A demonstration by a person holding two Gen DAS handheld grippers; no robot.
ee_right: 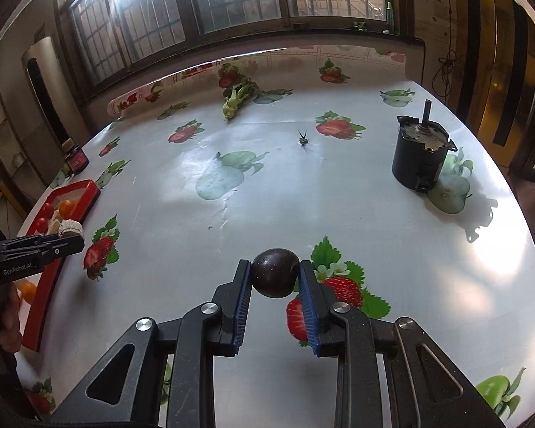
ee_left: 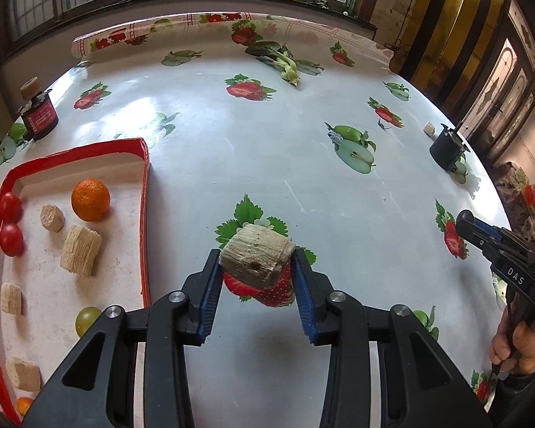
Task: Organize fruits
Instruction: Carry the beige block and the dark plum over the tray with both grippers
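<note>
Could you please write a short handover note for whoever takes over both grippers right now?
Left gripper: jaws shut on a beige fibrous chunk, held just right of the red tray.
Right gripper: jaws shut on a dark round fruit, held over the tablecloth.
Done: the tray already holds an orange, two red tomatoes, a green fruit and several beige chunks.
Left: place both held items in the tray. A leafy green lies at the far edge.

tray: table's left | motor: right | greens: far, possibly bok choy
</note>
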